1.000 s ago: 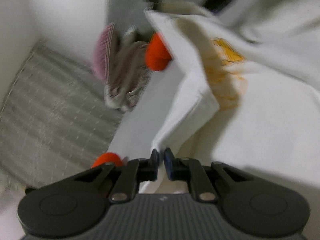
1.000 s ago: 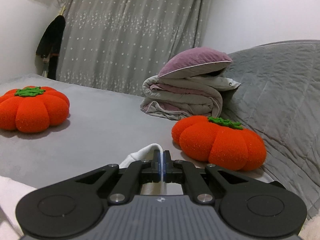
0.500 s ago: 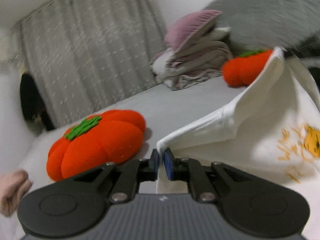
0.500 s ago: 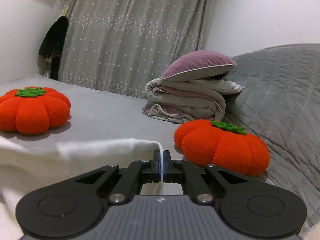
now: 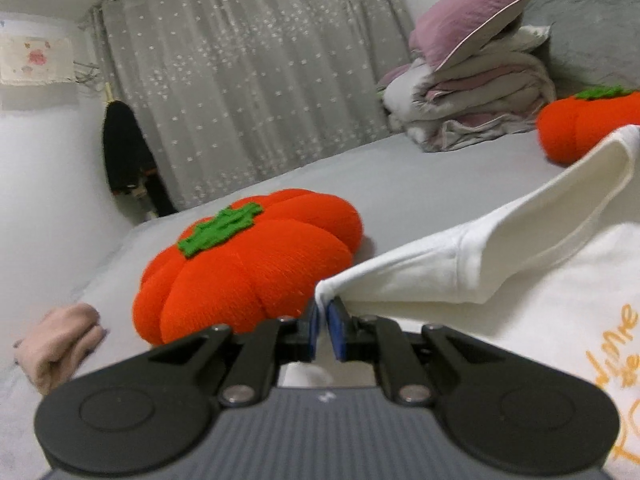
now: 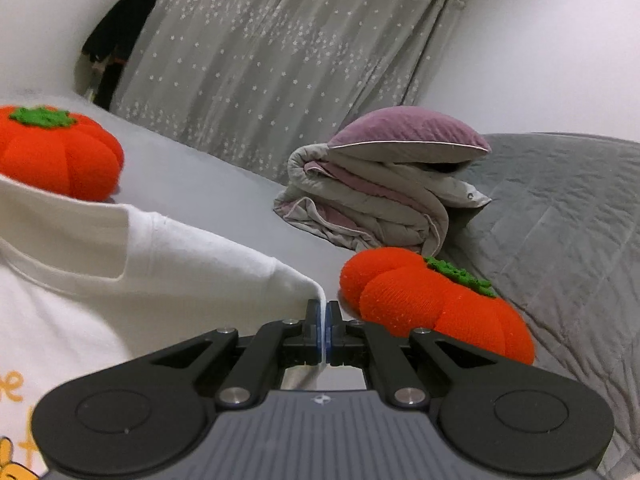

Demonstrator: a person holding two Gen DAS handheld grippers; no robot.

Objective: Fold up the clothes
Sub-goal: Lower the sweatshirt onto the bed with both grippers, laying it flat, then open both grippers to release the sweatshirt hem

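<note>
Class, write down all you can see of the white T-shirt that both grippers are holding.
The white T-shirt is soft knit cloth with orange printed lettering on its front. It is stretched between two grips: the left gripper is shut on one sleeve's corner, the right gripper on the other's. Both sleeves run taut towards the collar, and the body fills the near corners of both views. Its lower edge is out of view.

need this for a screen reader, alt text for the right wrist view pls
The right gripper is shut on a corner of a white t-shirt over a grey bed. Two orange pumpkin cushions and folded bedding lie beyond.
</note>
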